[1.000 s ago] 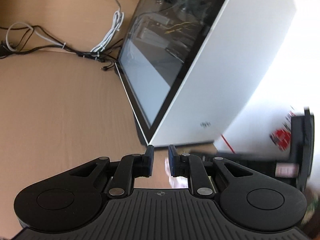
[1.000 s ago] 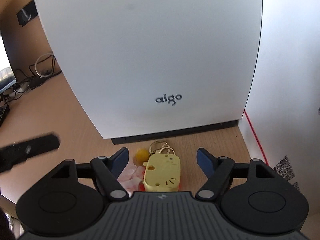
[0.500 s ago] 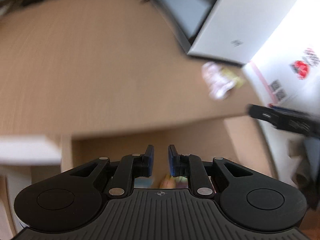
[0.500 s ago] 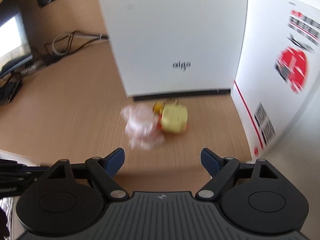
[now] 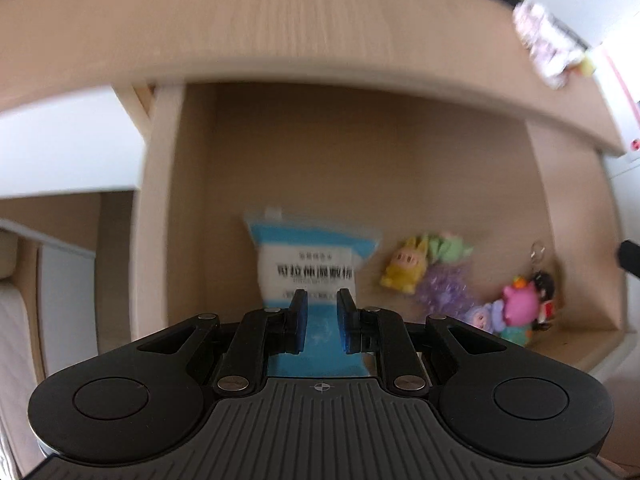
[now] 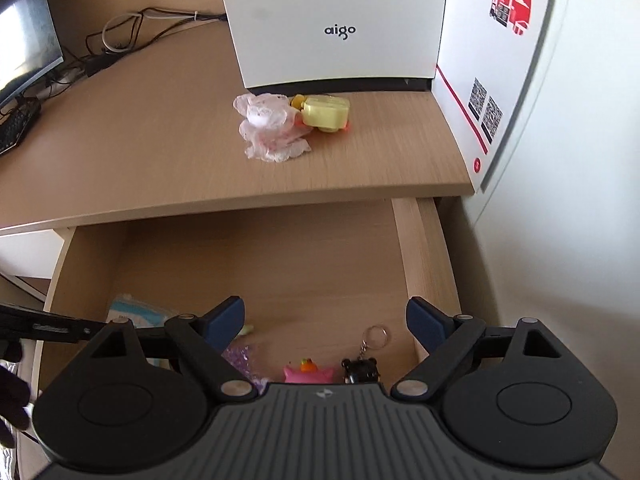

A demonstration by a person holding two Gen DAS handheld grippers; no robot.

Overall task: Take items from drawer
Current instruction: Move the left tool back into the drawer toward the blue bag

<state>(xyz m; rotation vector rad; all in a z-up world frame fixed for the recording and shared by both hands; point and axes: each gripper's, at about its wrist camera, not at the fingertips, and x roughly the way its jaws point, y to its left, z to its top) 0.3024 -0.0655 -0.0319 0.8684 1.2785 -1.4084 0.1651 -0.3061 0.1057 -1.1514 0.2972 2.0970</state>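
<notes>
Blue-and-white packet (image 5: 308, 268): print blurred, unreadable; lower part hidden behind left tongs (image 5: 322, 320). Beside the packet, small toy figures (image 5: 516, 308): smeared, details uncertain. Pink toy (image 6: 308, 374) and black keychain figure (image 6: 360, 368): lower halves hidden behind right tongs (image 6: 325, 320). Monitor (image 6: 24, 40): cut off at left edge. QR codes (image 6: 486, 110): too small to read.

The counter (image 6: 360, 168) and drawer (image 6: 280, 264) look like pale matt wood-grain laminate. The packet (image 5: 312, 268) is glossy blue-and-white plastic film. The pink toy (image 6: 308, 374) looks like smooth rubbery plastic; the keyring (image 6: 375, 336) is shiny metal. The white case (image 6: 336, 20) has a smooth matt finish.
</notes>
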